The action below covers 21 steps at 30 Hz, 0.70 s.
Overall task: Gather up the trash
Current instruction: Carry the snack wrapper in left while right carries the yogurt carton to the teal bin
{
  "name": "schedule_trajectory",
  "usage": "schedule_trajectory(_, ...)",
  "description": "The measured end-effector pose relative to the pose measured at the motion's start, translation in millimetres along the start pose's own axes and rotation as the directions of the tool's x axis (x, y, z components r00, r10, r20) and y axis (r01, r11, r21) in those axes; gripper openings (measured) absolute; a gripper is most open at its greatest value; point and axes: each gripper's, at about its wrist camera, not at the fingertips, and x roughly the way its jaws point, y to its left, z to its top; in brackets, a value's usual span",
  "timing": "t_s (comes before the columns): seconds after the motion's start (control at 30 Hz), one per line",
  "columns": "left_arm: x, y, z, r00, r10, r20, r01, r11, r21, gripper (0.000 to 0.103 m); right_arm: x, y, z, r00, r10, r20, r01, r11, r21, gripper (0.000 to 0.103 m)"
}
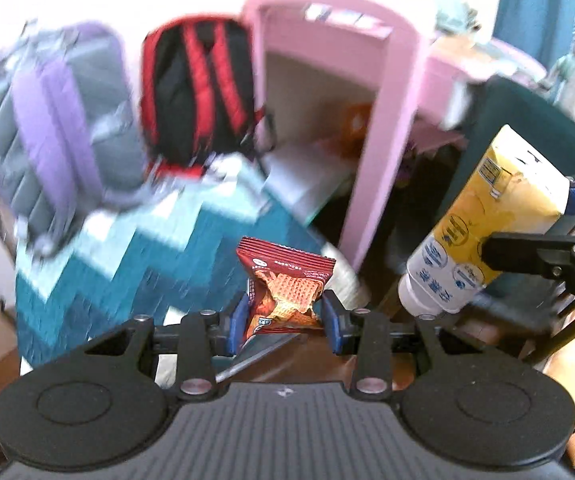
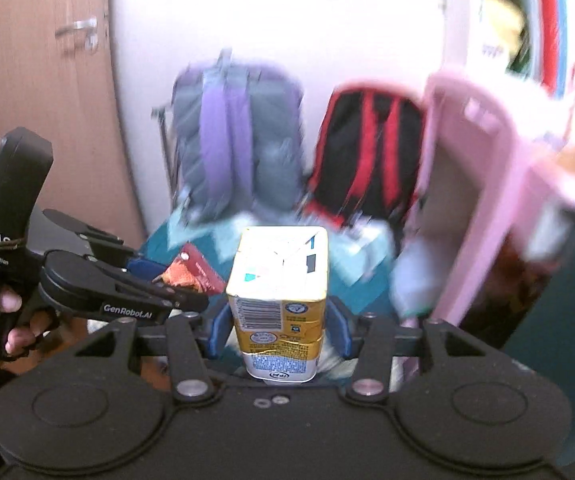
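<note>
- The left claw [image 1: 283, 322] pinched a red snack packet [image 1: 283, 288], its blue pads pressed against the packet's crumpled sides; the packet stood upright between them, clear of any surface.
- In the right wrist view the same left claw [image 2: 191, 280] appeared from the side at the left, with the red packet [image 2: 195, 274] poking out past its tips and a person's fingers [image 2: 11, 320] curled round its handle.
- The right claw [image 2: 279, 328] gripped a yellow-and-white drink carton [image 2: 277, 304], with blue pads against both of its sides; the carton pointed away from the camera with its flat end facing forward.
- From the left wrist view, the carton [image 1: 483, 224] hung tilted at the right, cap end lowest, with the right claw [image 1: 535, 224] closed across it.
- The two claws were near each other, side by side, the carton just beside the packet without touching it.
- Behind them, all blurred, stood a purple-and-grey backpack [image 1: 51, 120] and a black-and-red backpack [image 1: 199, 88], both leaning against a pale wall.
- A pink frame-like piece of furniture [image 1: 387, 120] rose to the right of the backpacks.
- A teal and white patterned rug [image 1: 155, 264] lay below the backpacks.
- A brown door [image 2: 43, 80] with a metal handle showed at the far left of the right wrist view.
</note>
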Motion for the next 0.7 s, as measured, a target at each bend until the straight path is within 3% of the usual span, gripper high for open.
schedule_trajectory(0.17, -29, -55, 50, 0.994, -0.06, 0.089, 0.056, 0.997, 0.043, 0.038, -58, -38, 26, 0.992, -0.077, 0.102, 0.077, 0.997, 0.004, 0.049)
schedule_trajectory(0.37, -46, -124, 103, 0.98, -0.121, 0.161, 0.102, 0.988, 0.12, 0.038, -116, -97, 51, 0.98, -0.139, 0.146, 0.129, 0.989, 0.07, 0.049)
schedule_trajectory(0.7, -30, -233, 173, 0.959, -0.211, 0.188, 0.164, 0.958, 0.237, 0.038, -166, -186, 54, 0.936, -0.34, 0.09, 0.327, 0.935, 0.14, 0.049)
